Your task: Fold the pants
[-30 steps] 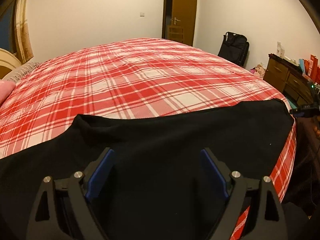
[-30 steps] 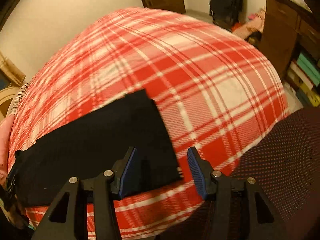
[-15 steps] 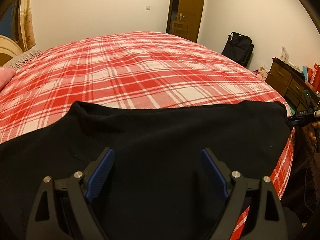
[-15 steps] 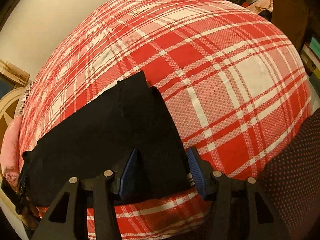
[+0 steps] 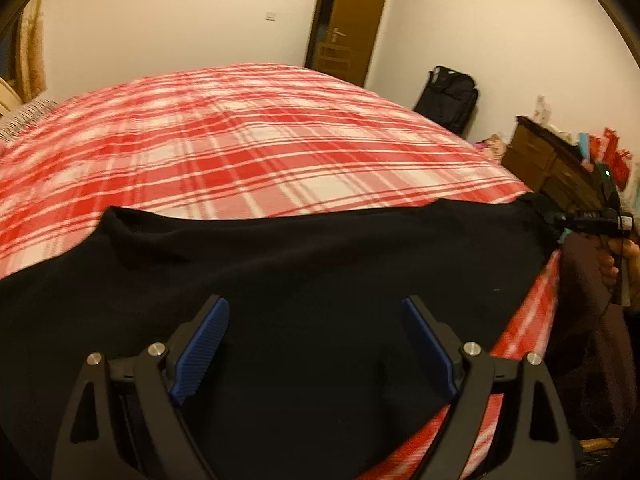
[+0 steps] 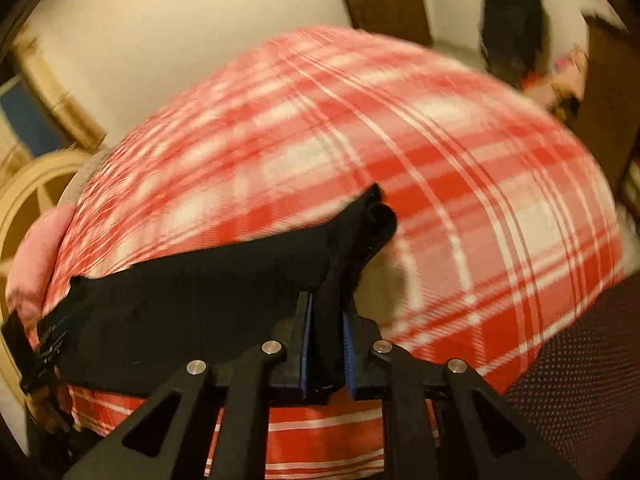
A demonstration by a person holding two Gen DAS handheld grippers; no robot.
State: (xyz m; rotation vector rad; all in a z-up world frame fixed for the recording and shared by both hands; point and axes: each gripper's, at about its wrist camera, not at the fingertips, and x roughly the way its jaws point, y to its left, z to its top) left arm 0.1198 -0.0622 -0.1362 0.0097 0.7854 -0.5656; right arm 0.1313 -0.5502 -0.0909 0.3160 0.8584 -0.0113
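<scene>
Black pants [image 5: 304,280] lie stretched across the near edge of a bed with a red and white plaid cover [image 5: 248,140]. My left gripper [image 5: 316,344] hovers open above the wide part of the pants, blue pads far apart with cloth beneath them. In the right wrist view my right gripper [image 6: 325,320] is shut on the leg end of the pants [image 6: 224,292], and the cloth bunches and lifts at the pinch. That right gripper [image 5: 560,220] also shows at the far right of the left wrist view, held by a hand [image 5: 620,256].
A brown door [image 5: 352,20] and a black bag [image 5: 450,96] stand beyond the bed. A wooden dresser [image 5: 548,164] with clutter sits at the right. A pink pillow [image 6: 36,248] and cream headboard [image 6: 32,192] lie at the left. A dark dotted cloth [image 6: 580,360] is near right.
My right gripper closed from open onto the leg end of the pants and raised it, bunching the cloth. The left gripper stayed open and shifted slightly over the pants.
</scene>
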